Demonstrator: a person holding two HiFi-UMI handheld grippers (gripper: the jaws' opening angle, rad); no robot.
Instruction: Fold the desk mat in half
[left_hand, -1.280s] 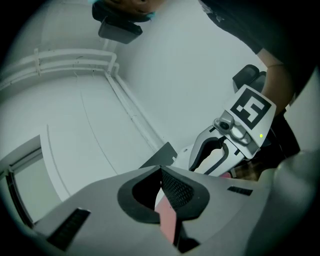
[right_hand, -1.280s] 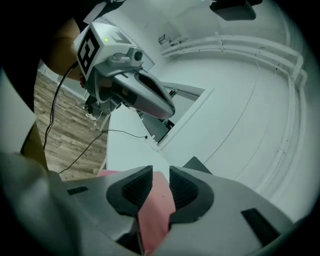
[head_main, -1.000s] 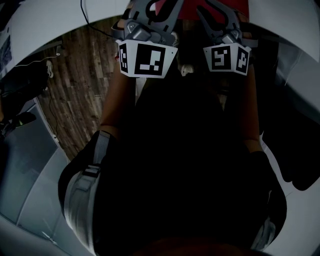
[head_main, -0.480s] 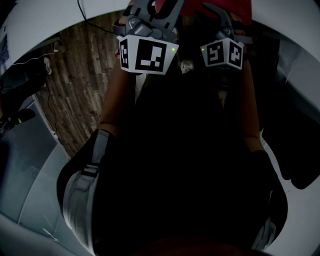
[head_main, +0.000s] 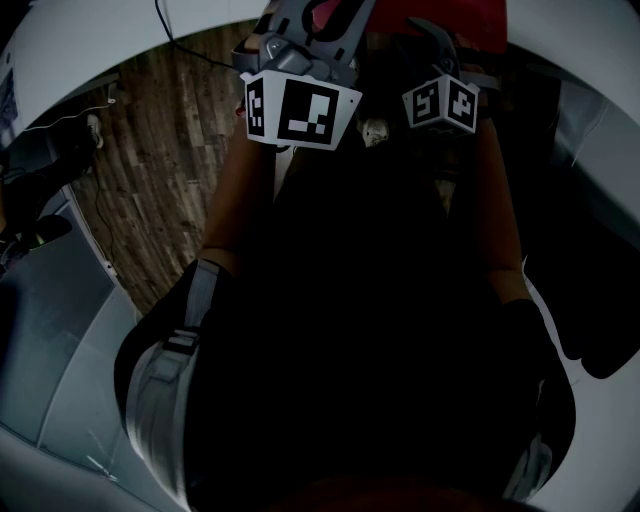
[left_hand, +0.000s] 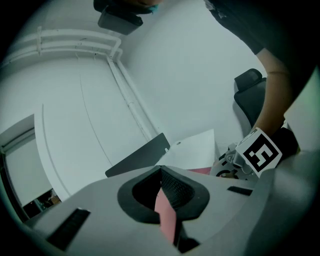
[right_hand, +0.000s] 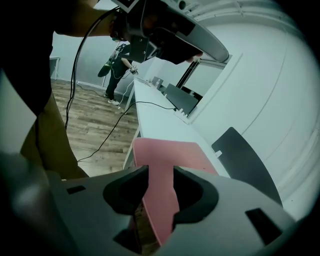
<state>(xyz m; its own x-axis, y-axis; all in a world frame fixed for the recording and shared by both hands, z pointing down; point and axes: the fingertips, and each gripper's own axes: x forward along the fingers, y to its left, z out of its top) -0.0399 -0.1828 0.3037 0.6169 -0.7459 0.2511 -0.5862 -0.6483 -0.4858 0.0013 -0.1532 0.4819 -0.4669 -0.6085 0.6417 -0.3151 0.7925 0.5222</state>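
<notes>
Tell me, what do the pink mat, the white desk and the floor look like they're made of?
Pink mat: thin and matte, probably soft faux leather or rubber; its near edge curves up off the desk without creasing.
White desk: smooth, likely laminate; even, plain surface.
Floor: wood-grain planks; real wood or vinyl, I cannot tell.

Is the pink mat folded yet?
Cannot tell. The pink mat lies on the white table; its near edge stands between the jaws of the right gripper; they have just been opening.

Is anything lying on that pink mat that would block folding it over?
Nothing visible does. The pink desk mat lies bare on the white table, its raised edge between the right gripper's jaws, which have just been opening. A dark panel sits off to its side.
</notes>
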